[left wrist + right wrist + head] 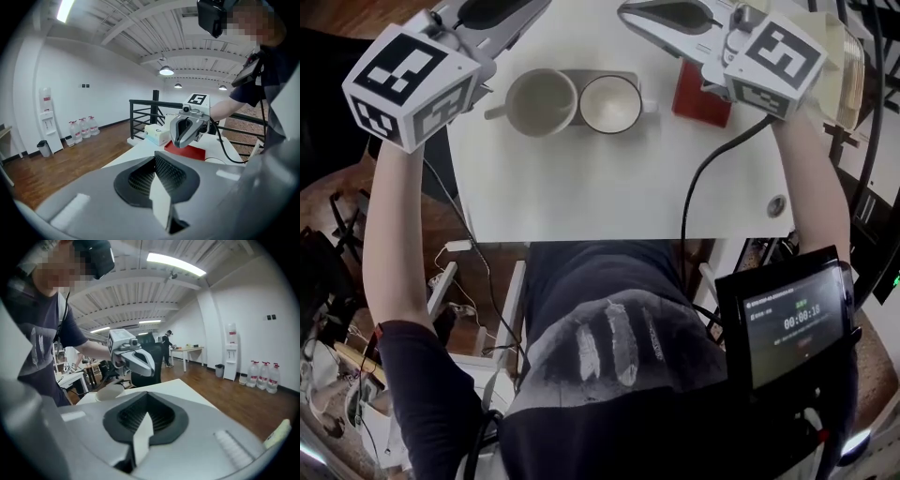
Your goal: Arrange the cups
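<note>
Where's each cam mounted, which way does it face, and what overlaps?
Head view: on the head, steeply down at table, two cups, red book; forearms, chest show.
Left gripper view: on left gripper, along its shut jaws toward right gripper; arm, torso at right.
Right gripper view: on right gripper, along shut jaws toward left gripper; torso at left.
Shared: gripper views face each other; head and left gripper views both catch the red book.

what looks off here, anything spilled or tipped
Nothing stands out. The left cup and right cup stand upright, side by side on the tray, and no spill shows on the table.
</note>
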